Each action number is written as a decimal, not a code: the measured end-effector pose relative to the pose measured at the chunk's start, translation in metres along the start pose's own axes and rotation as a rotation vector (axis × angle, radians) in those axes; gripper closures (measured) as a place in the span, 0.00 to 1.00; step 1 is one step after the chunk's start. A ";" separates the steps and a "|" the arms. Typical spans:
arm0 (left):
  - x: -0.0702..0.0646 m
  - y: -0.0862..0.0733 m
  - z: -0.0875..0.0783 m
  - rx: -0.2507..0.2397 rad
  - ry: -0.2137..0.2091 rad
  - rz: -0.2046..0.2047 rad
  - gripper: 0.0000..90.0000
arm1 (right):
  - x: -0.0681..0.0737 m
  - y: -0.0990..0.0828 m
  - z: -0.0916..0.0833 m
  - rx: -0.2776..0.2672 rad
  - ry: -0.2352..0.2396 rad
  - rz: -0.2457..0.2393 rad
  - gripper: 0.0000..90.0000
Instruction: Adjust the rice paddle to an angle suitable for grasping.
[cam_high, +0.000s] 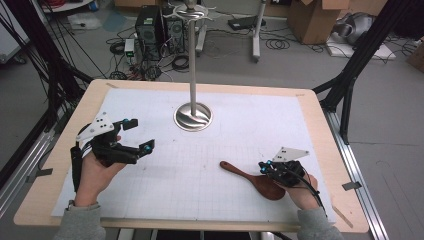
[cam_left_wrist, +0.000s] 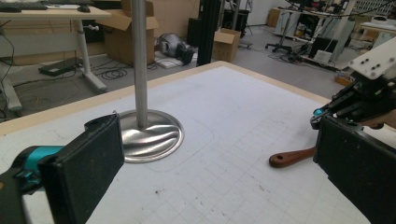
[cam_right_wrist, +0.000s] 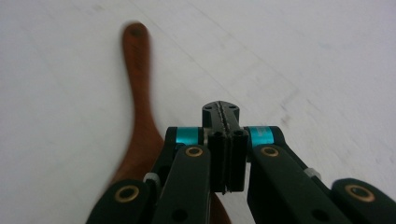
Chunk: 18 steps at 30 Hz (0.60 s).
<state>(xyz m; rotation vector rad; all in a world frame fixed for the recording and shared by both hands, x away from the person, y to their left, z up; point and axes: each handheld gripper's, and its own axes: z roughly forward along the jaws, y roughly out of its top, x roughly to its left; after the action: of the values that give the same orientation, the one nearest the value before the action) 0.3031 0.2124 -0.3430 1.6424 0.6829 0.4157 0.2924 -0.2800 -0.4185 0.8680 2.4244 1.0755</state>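
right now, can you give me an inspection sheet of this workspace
surface: wooden table under a white gridded mat, a few faint marks
job's things: wooden spoon flat on the mat, handle toward the steel stand
clutter: nothing seen on the mat
grippers: left tongs open, holding nothing; right tongs shut just above the spoon's bowl, jaws pressed together with nothing between
cables: one trails from the right tongs along the wrist; loose coils on the floor
surroundings: computer towers, cardboard boxes, black frame legs
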 end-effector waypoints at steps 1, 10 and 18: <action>0.000 0.000 -0.001 0.004 0.007 0.001 0.03 | 0.003 0.003 0.000 -0.007 0.018 -0.012 1.00; -0.001 -0.003 -0.011 0.001 0.027 -0.004 0.02 | 0.035 0.026 0.022 0.046 0.128 -0.136 1.00; 0.004 -0.009 -0.024 0.000 0.058 -0.020 0.03 | 0.047 0.033 0.042 0.089 0.181 -0.173 1.00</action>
<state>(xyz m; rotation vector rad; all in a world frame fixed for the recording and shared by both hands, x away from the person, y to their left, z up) 0.2896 0.2335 -0.3474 1.6270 0.7424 0.4501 0.2923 -0.2086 -0.4241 0.5964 2.6576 1.0272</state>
